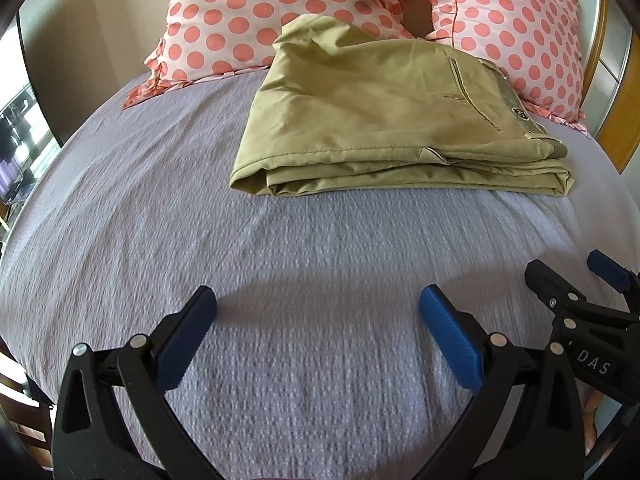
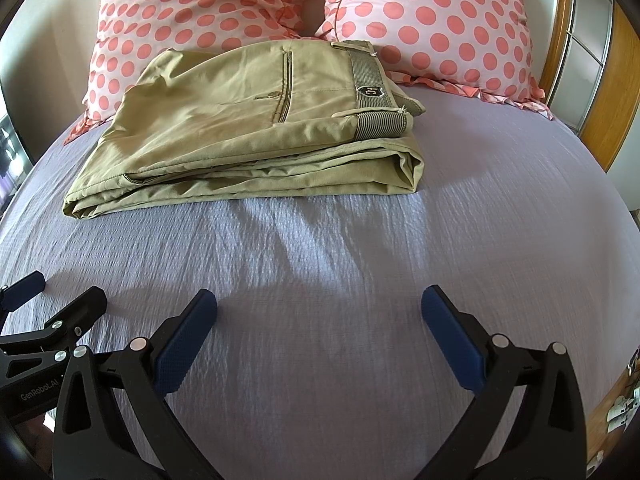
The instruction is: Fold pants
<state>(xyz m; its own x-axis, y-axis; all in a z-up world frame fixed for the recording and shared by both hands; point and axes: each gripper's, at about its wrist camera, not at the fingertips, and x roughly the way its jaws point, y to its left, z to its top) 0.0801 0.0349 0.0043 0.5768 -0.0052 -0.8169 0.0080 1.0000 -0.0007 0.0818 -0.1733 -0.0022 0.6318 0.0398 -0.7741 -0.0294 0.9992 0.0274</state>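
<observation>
The pants [image 2: 248, 128] lie on the lilac bedspread [image 2: 360, 280] as a compact, layered khaki bundle, its far edge against the two polka-dot pillows [image 2: 432, 20] at the head of the bed. The back pocket and the striped inner waistband with its dark badge face up on the top layer, and several stacked fold edges show along the near side. Judged from this, the folding looks essentially complete: the legs appear doubled under the seat, and the stack sits roughly rectangular. The left corner of the bundle splays a little and the layers do not line up perfectly, so a small tidying press or tuck may be all that remains, though the far side of the stack is hidden and its neatness there cannot be confirmed. The left gripper [image 1: 318, 312] hangs low over bare bedspread, well apart from the pants, its jaws spread wide with nothing between the blue pads [image 1: 448, 332]. The right gripper [image 2: 319, 312] sits just beside it, likewise over the cover, with its jaws released and empty. Each gripper shows at the edge of the other's view, side by side near the foot of the bed.
</observation>
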